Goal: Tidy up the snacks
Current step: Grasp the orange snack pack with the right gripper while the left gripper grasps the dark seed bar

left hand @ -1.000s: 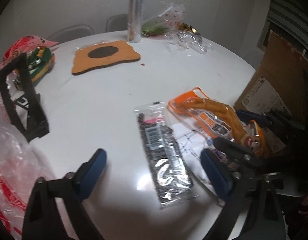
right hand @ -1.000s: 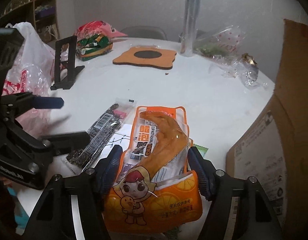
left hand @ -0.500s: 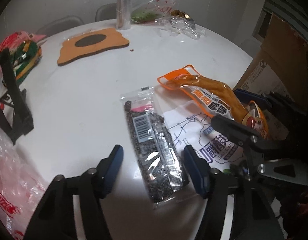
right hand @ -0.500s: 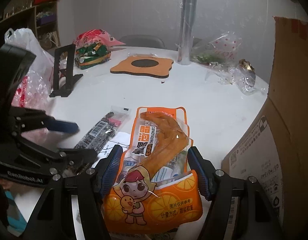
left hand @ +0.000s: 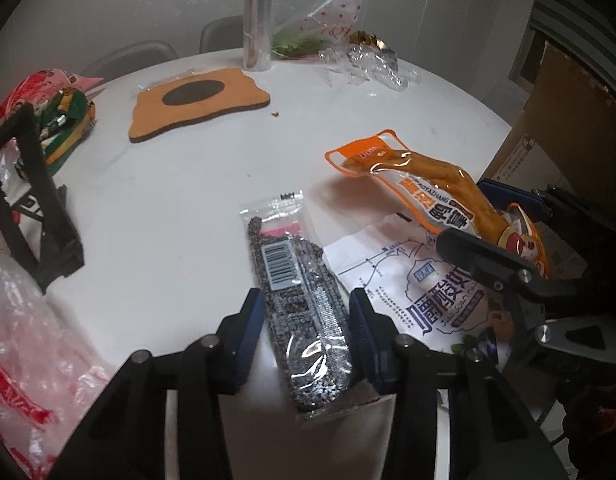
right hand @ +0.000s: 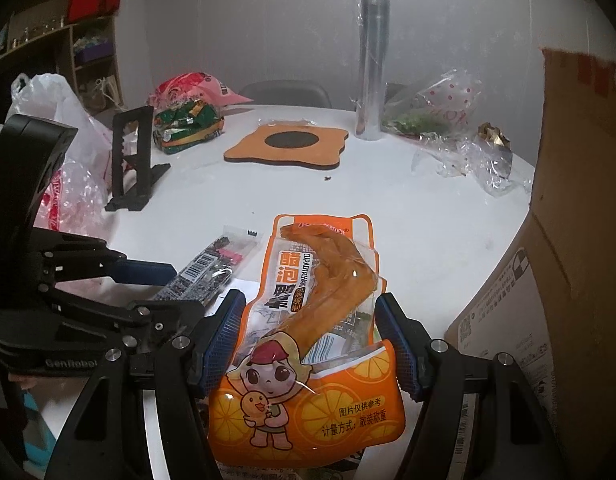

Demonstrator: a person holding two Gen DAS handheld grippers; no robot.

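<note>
Left gripper [left hand: 305,334] pinching the near half of the dark seed bar packet [left hand: 297,300], jaws just closed in on it, blue pads against both long edges; packet lying flat on the white table [left hand: 187,200], far end pointing away. Right gripper [right hand: 310,340] clamped on the orange snack pouch [right hand: 308,340], pads pressing both sides, pouch tilted up off the table, just beside the cardboard box [right hand: 568,280].

Risks: slick wrapper, grip only along thin edges, so likely to buckle or slide out on lift. Packet partly overlapping a printed sheet [left hand: 408,280]; sheet may drag along. Both grippers close together, so a knock between them possible. Pouch held low down, top end free to flop and catch the box edge.

Writing: pouch shows "CUPAOYAZHANG" plus large Chinese characters and a cartoon child; barcode on the packet; "GenRobot" on the left gripper body; sheet text Chinese, not fully legible.
</note>
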